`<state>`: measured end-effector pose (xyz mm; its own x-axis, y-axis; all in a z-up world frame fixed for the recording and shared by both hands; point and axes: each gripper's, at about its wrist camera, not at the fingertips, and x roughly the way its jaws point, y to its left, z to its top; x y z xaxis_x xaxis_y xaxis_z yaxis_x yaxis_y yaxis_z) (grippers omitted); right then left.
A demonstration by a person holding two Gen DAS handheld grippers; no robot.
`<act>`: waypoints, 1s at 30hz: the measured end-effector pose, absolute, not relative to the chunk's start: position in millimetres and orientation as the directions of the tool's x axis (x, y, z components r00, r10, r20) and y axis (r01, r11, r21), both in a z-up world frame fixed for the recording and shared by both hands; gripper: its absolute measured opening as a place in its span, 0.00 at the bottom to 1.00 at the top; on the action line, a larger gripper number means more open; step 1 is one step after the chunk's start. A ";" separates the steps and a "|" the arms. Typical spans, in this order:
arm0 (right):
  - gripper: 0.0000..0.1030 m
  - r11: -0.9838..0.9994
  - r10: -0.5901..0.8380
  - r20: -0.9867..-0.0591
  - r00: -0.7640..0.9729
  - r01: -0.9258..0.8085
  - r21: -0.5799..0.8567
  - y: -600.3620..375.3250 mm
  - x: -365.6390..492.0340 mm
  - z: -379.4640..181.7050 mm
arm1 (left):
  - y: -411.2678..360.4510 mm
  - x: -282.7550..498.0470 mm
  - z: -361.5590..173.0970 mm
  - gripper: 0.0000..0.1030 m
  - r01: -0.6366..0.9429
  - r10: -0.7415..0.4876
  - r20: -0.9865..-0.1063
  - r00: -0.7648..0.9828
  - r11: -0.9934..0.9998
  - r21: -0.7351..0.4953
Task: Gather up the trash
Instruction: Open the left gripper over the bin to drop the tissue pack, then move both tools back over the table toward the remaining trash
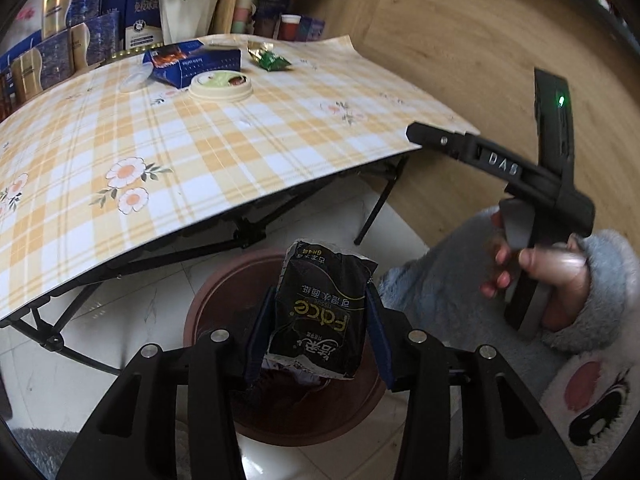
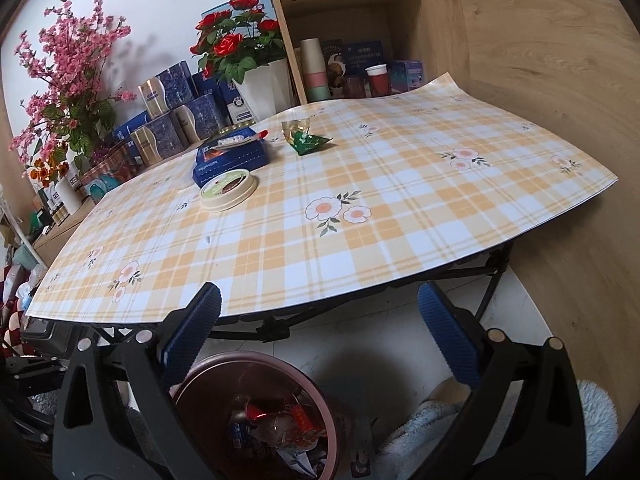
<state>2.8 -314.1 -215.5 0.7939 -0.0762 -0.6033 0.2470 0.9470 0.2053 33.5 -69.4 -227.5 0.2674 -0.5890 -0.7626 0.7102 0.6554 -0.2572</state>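
Over on the left of the checked tablecloth (image 2: 400,208) sit a blue coffee box (image 2: 230,160) reading "coffee", a round lid (image 2: 228,189) and a green wrapper (image 2: 310,142). Right wrist view shows the right gripper (image 2: 320,344) spread wide, nothing in it — and trash already inside the reddish bin (image 2: 316,412). Only the left wrist view shows the black tissue pack (image 1: 320,312), printed "Face", between the left gripper (image 1: 320,332) pads above that bin; whether they're gripping or just loose, can't tell.

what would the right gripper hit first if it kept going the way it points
Probably the near edge of the checked table: the open right gripper aims at it, with nothing between. Depth is unclear, so it might slip just under.
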 end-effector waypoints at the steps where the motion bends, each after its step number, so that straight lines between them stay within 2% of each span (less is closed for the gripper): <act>1: 0.94 0.947 -0.075 -0.604 0.793 0.247 0.206 -314.0 2.5 -215.8 | -70.7 33.2 -228.4 0.51 0.712 -0.583 -0.768 0.265 0.656 -0.252; 2: 0.94 0.946 -0.074 -0.605 0.793 0.247 0.208 -314.5 2.6 -215.9 | -71.6 32.8 -228.9 0.58 0.713 -0.578 -0.771 0.267 0.657 -0.245; 3: 0.94 0.946 -0.075 -0.605 0.793 0.249 0.209 -314.7 2.8 -215.9 | -71.7 32.1 -227.4 0.72 0.712 -0.571 -0.772 0.280 0.663 -0.232; 4: 0.94 0.945 -0.075 -0.606 0.792 0.251 0.211 -315.2 3.0 -216.2 | -70.4 31.5 -225.6 0.79 0.706 -0.562 -0.768 0.307 0.676 -0.213; 7: 0.94 0.942 -0.074 -0.609 0.790 0.255 0.216 -316.2 3.4 -217.4 | -64.4 34.1 -220.2 0.87 0.678 -0.556 -0.750 0.359 0.708 -0.200; 18: 0.94 0.947 -0.069 -0.618 0.783 0.247 0.208 -313.0 4.5 -219.6 | -8.7 54.2 -194.7 0.91 0.433 -0.497 -0.624 0.603 0.861 -0.267; 30: 0.94 0.952 -0.066 -0.628 0.775 0.237 0.193 -309.4 6.5 -222.5 | 10.3 55.5 -188.9 0.94 0.357 -0.470 -0.590 0.657 0.883 -0.305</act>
